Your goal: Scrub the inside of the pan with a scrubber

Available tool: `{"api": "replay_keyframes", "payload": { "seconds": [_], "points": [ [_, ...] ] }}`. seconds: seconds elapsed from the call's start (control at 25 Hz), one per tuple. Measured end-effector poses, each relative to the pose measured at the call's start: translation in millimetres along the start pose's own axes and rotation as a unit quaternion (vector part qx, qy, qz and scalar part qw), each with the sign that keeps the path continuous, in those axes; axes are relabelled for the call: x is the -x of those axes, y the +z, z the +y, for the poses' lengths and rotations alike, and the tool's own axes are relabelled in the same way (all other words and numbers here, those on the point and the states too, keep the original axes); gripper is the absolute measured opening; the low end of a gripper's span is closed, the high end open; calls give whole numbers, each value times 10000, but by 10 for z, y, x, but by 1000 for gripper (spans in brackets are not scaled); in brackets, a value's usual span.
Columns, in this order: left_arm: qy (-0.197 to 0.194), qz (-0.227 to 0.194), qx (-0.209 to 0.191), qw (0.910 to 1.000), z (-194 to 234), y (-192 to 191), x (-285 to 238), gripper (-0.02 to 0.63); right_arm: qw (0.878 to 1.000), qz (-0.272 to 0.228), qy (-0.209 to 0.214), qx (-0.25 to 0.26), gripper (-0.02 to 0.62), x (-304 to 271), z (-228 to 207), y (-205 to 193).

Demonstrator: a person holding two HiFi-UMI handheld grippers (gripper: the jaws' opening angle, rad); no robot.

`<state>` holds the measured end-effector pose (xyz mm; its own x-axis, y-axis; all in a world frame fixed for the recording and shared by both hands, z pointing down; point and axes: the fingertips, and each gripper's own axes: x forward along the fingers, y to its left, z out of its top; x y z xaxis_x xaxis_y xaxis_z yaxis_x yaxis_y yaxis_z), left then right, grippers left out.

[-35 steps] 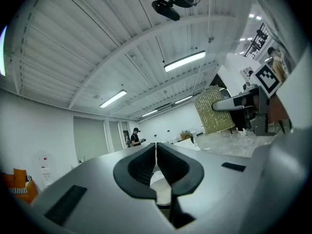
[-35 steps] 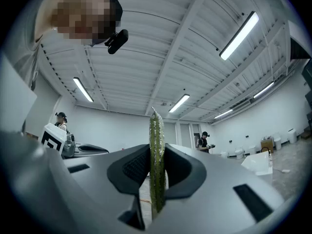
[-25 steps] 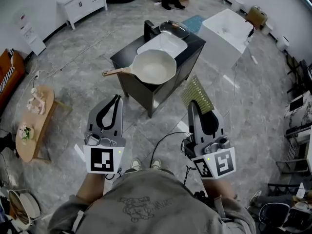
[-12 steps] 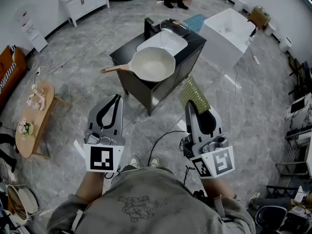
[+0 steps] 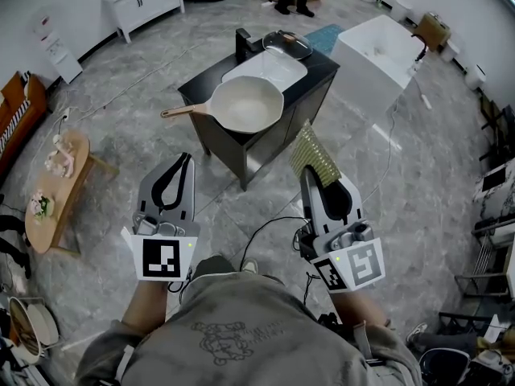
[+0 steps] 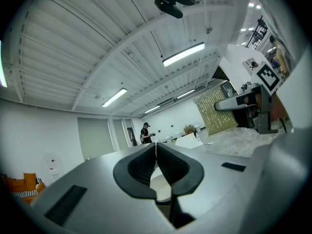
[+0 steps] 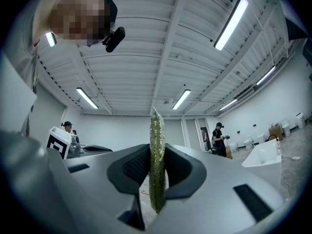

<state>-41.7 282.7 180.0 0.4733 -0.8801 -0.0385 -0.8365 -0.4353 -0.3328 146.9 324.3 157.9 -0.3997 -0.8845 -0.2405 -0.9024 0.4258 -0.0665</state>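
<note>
Grey marble floor fills the head view, with a dark cabinet standing well ahead of the person; its tabletop carries the pan, a pale tray just behind it, and a glass lid at the far end. Pan sits at the near-left corner, cream inside facing up, wooden handle pointing left past the edge. Both grippers are held low and near, well apart from the cabinet. Left gripper is on the left with nothing in it. Right gripper carries the scrubber, a green-gold mesh sheet that sticks out forward beyond the jaw tips. Off to the left, a small wooden side table; far right, a white tub. Left gripper view: camera tilted up at ceiling lights, jaws pressed together with nothing between them; the scrubber shows off to the right. Right gripper view: also aimed at the ceiling, jaws clamped on the scrubber, seen edge-on as a thin upright strip between the pads. Progress, as judged: the scrubber is in hand, but nothing has touched the pan yet. Closing on the cabinet, steadying the pan and all the scrubbing remain.
</note>
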Motion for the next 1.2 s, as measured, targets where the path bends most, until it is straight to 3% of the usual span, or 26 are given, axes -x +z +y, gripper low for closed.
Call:
{"api": "replay_keyframes", "payload": {
  "seconds": [0.6,0.72,0.88,1.2],
  "points": [
    [120,36,8,9999,43,-126,-199,23,10000,-57,-65,-45,77,-173,-296,-82],
    [140,79,-27,9999,134,-195,-301,24,10000,-18,-29,-26,77,-265,-330,-178],
    [90,74,225,9997,284,-279,-512,24,10000,81,-12,-29,77,-476,-395,-327],
    [47,153,117,9998,763,-529,-1026,23,9996,282,-30,-62,77,-1176,-508,-610]
  ]
}}
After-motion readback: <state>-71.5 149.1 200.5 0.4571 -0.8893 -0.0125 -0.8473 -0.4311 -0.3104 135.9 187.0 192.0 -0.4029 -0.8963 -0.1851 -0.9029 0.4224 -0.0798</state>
